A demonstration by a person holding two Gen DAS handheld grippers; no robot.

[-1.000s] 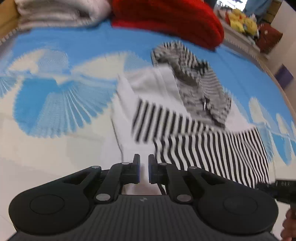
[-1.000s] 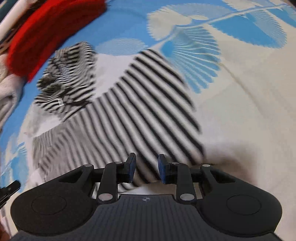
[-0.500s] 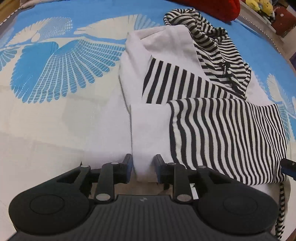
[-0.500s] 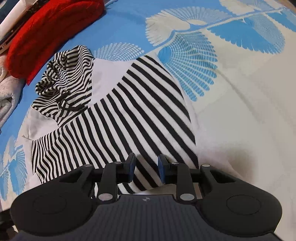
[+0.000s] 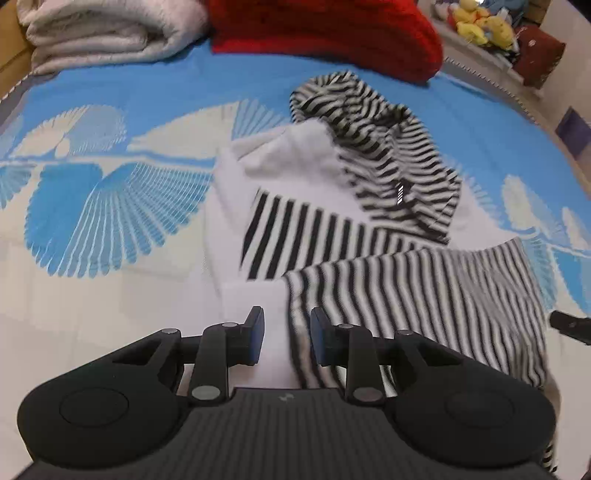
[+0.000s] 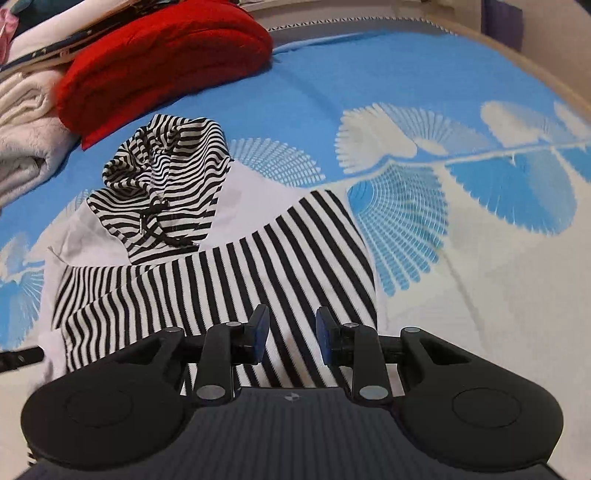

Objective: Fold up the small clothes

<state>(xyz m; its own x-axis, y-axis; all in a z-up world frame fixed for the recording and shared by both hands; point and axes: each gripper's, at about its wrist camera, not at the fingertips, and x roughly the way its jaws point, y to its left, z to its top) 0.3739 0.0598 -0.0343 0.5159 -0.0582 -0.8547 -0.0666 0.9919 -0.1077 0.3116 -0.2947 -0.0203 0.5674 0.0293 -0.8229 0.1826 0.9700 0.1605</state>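
You work on a bed with a blue and cream bedcover [image 5: 110, 206] printed with fan-shaped leaves. At the far edge of the bed lie a red knitted blanket [image 5: 325, 33] and, beside it, a folded cream blanket [image 5: 103, 33]. Only your left view shows yellow plush toys [image 5: 476, 26] on a ledge past the far right corner; only your right view shows the far right edge of the bed and the wall behind it.

The striped hoodie [image 6: 229, 266] lies flat in the middle of the bed, its hood [image 6: 166, 177] toward the red blanket and its sleeves folded across the white body.

Your left tool [image 5: 286, 341] is spread, with nothing between its fingers, over the near hem. Your right tool [image 6: 291, 339] is spread too, over the striped sleeve, and it grips nothing
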